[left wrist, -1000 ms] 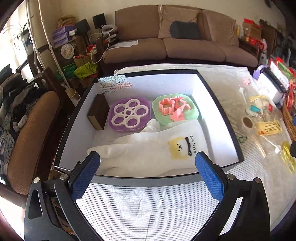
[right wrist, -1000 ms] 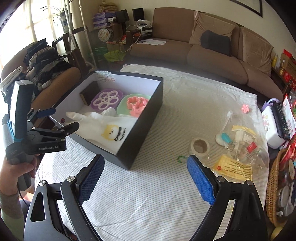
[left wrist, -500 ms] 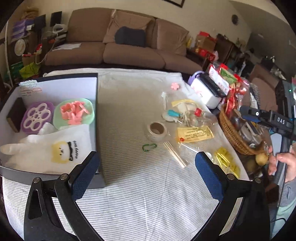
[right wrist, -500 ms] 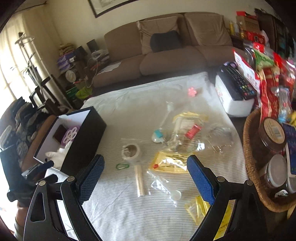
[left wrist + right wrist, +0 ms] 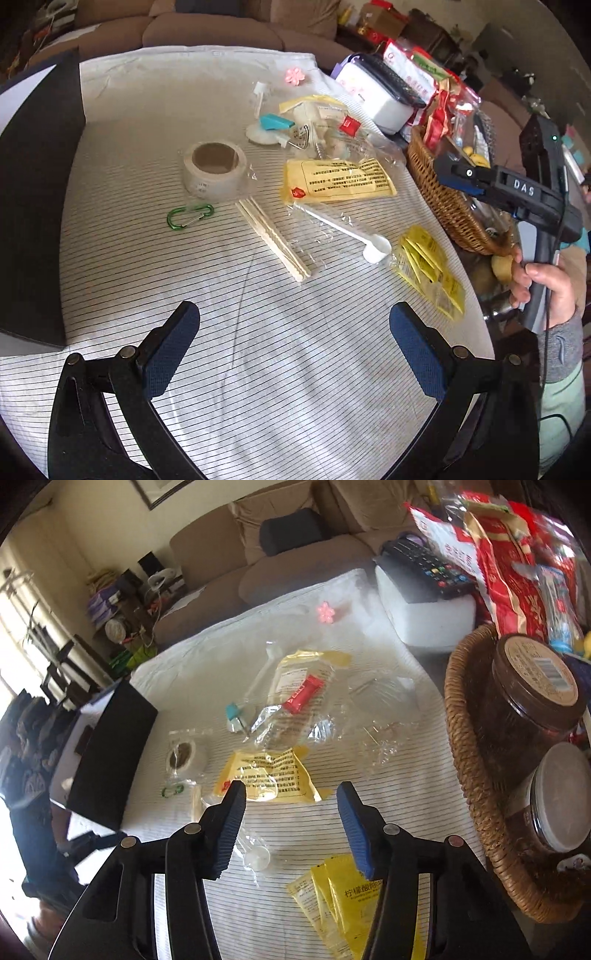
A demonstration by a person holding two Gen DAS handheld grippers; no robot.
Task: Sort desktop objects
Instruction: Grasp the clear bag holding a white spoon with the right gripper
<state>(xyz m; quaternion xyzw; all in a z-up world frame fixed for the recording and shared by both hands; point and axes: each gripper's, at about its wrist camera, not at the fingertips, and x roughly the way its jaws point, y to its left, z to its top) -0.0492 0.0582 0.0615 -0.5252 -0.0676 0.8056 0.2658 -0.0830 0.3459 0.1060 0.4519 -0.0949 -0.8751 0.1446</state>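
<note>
Your right claw has just been narrowing, half-spread and empty above the striped surface, near the yellow sachets. Your left claw gapes wide, empty. Only its view shows the chopsticks clearly; only the right's shows the jars.

One tape roll, one carabiner (green), two jars.
</note>
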